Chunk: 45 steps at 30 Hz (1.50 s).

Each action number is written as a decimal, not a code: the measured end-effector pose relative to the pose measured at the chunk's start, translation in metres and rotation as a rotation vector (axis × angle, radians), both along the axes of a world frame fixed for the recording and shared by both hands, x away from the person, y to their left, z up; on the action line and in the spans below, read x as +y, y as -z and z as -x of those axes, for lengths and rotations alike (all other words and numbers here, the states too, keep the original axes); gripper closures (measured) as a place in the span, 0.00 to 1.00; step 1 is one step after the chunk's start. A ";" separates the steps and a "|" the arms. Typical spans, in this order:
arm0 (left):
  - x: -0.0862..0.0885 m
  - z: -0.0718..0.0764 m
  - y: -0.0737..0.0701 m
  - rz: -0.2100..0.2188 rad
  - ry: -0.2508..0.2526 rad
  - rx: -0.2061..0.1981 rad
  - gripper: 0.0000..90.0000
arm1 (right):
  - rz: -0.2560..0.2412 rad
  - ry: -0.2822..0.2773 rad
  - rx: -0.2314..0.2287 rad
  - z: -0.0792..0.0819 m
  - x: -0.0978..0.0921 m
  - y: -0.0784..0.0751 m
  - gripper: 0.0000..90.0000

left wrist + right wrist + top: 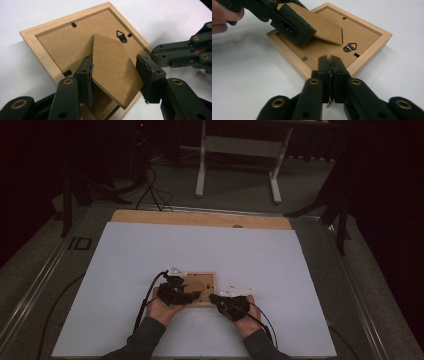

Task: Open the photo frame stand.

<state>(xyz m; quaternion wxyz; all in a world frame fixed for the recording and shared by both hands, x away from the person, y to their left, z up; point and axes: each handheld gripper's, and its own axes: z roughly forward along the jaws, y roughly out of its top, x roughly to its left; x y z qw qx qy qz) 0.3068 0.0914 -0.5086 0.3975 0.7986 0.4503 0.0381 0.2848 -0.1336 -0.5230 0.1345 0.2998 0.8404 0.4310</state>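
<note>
A small wooden picture frame (pixel 206 279) lies face down on the white board, its brown backing (pixel 57 42) up, with a metal hanger (pixel 350 47) and black clips. The fibreboard stand flap (pixel 112 67) is tilted up off the backing. My left gripper (pixel 113 75) is shut on the flap, one pad on each side edge; it shows from across the frame (pixel 372 37) as a black jaw block (pixel 294 27) over the flap (pixel 327 31). My right gripper (pixel 329 61) is shut with nothing in it, its tips resting on the frame's near rim, and comes in from the right (pixel 160 53).
The white board (pixel 150 255) covers most of the table, with a bare wooden strip (pixel 200 218) at the far edge. Beyond stand white desk legs (pixel 201 165), cables (pixel 150 190) on the floor and dark stand legs (pixel 67 200) at both sides.
</note>
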 end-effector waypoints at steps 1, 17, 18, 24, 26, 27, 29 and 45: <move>0.000 0.001 0.000 -0.005 0.000 -0.005 0.58 | 0.000 0.002 -0.001 0.000 0.000 -0.001 0.95; -0.009 0.017 -0.005 -0.087 0.010 -0.150 0.58 | -0.063 0.069 -0.002 -0.011 -0.029 -0.020 0.78; -0.010 0.019 -0.006 -0.098 0.015 -0.164 0.58 | -0.069 0.071 0.001 -0.012 -0.029 -0.021 0.77; -0.014 0.029 -0.008 -0.142 0.032 -0.251 0.58 | -0.074 0.067 0.013 -0.019 -0.030 -0.026 0.72; -0.016 0.034 -0.008 -0.158 0.039 -0.287 0.58 | -0.086 0.067 0.025 -0.022 -0.031 -0.027 0.70; -0.016 0.036 -0.009 -0.170 0.045 -0.303 0.58 | -0.095 0.065 0.030 -0.024 -0.032 -0.027 0.70; -0.018 0.040 -0.009 -0.188 0.052 -0.330 0.58 | -0.118 0.068 0.044 -0.027 -0.034 -0.027 0.68; -0.020 0.053 -0.007 -0.229 0.107 -0.450 0.58 | -0.183 0.070 0.132 -0.040 -0.033 -0.020 0.49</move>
